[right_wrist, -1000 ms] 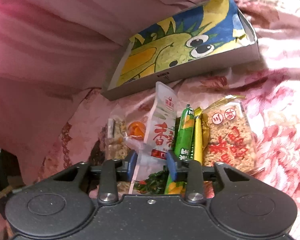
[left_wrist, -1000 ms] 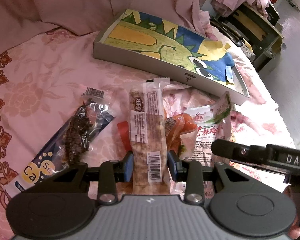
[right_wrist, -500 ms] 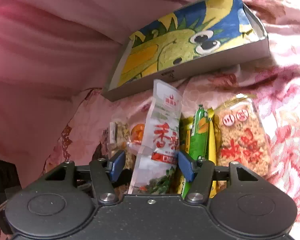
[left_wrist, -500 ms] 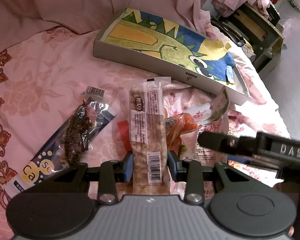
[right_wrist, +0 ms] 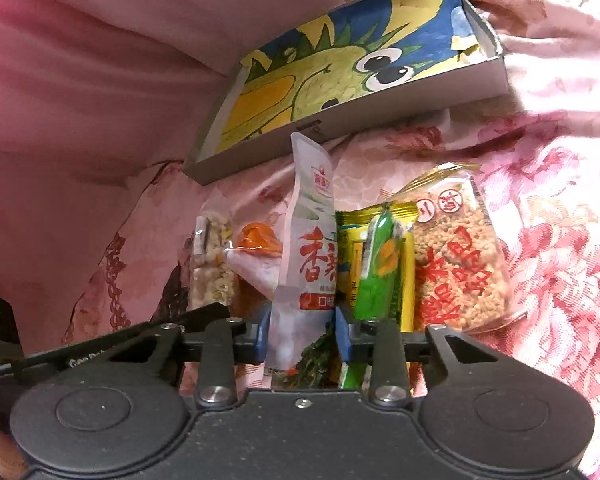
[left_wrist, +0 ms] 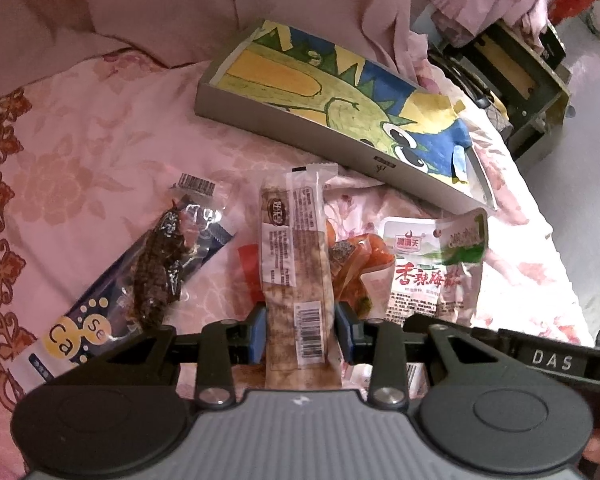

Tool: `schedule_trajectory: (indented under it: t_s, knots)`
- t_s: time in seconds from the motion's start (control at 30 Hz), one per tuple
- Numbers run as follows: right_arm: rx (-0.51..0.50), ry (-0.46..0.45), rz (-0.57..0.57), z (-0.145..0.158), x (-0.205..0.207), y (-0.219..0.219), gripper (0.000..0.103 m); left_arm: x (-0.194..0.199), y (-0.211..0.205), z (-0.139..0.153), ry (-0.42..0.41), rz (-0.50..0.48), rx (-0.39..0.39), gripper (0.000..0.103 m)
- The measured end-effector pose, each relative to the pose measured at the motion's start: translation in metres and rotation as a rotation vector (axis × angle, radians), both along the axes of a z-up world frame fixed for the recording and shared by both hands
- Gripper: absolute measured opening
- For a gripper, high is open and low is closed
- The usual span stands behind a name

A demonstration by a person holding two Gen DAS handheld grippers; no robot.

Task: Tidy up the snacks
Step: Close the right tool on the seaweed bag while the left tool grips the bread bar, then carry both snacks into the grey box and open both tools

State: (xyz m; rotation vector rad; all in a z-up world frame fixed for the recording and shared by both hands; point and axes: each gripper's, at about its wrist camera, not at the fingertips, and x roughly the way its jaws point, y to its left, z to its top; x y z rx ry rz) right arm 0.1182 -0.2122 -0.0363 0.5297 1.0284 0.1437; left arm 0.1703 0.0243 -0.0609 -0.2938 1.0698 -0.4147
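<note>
Both hands work over a bed [left_wrist: 80,152] covered in pink floral bedding, soft and rumpled. The right hand-held gripper [right_wrist: 302,330] has just reopened and closed again on a white seaweed snack pouch [right_wrist: 314,248]; its blue pads now pinch the pouch's lower part, a crinkly, glossy plastic packet with red characters, which stands more upright than half a second ago. That regrip probably means the pouch is now held firmly enough to lift.

The left hand-held gripper [left_wrist: 300,334] is unchanged: partly closed, its pads clamp the near end of a long clear-wrapped cereal bar [left_wrist: 296,256], a flat rectangular slab printed with a barcode.

Their likely destination, a shallow grey cardboard tray [left_wrist: 300,136] lined with a painted green dinosaur, lies empty just beyond the snacks.

Other packets lie loose on the bedding: a dark dried-meat packet [left_wrist: 156,264] atop a blue sachet, an orange wrapped sweet [right_wrist: 256,238], a slim green sausage stick [right_wrist: 378,270], and a square, bumpy crispy-rice cake [right_wrist: 458,260] in clear film.
</note>
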Motion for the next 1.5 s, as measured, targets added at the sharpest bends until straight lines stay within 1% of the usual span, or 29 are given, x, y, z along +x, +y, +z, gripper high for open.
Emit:
schedule_trajectory:
  t_s: [0.17, 0.4, 0.57, 0.77, 0.9, 0.97, 1.07, 1.13, 1.17, 1.33, 1.5]
  knots:
    - [0.005, -0.013, -0.015, 0.004, -0.006, -0.006, 0.030, 0.001, 0.005, 0.001, 0.012, 0.022, -0.027, 0.039]
    - [0.026, -0.041, -0.033, 0.013, -0.010, -0.010, 0.029, 0.002, 0.012, 0.006, 0.009, 0.062, -0.088, 0.039]
    - [0.044, -0.066, -0.039, 0.021, -0.009, -0.013, 0.028, 0.001, 0.013, 0.012, -0.034, 0.072, -0.103, 0.039]
    - [0.093, -0.124, -0.064, 0.037, -0.002, -0.026, 0.028, 0.010, 0.010, 0.026, -0.126, 0.090, -0.122, 0.039]
    - [0.131, -0.193, -0.119, 0.048, 0.016, -0.044, 0.028, 0.037, 0.003, 0.032, -0.167, 0.118, -0.175, 0.039]
    - [0.151, -0.260, -0.151, 0.054, 0.030, -0.052, 0.029, 0.053, -0.002, 0.035, -0.196, 0.144, -0.212, 0.039]
    - [0.138, -0.349, -0.186, 0.062, 0.049, -0.062, 0.029, 0.078, -0.008, 0.040, -0.241, 0.188, -0.246, 0.039]
    - [0.118, -0.388, -0.210, 0.061, 0.063, -0.068, 0.029, 0.094, -0.012, 0.038, -0.266, 0.215, -0.262, 0.039]
    - [0.114, -0.396, -0.220, 0.060, 0.069, -0.072, 0.029, 0.101, -0.014, 0.036, -0.274, 0.219, -0.265, 0.039]
    - [0.092, -0.400, -0.263, 0.044, 0.098, -0.087, 0.029, 0.126, -0.026, 0.023, -0.329, 0.229, -0.216, 0.039]
    - [0.082, -0.380, -0.287, 0.024, 0.121, -0.091, 0.029, 0.139, -0.031, 0.007, -0.307, 0.257, -0.223, 0.039]
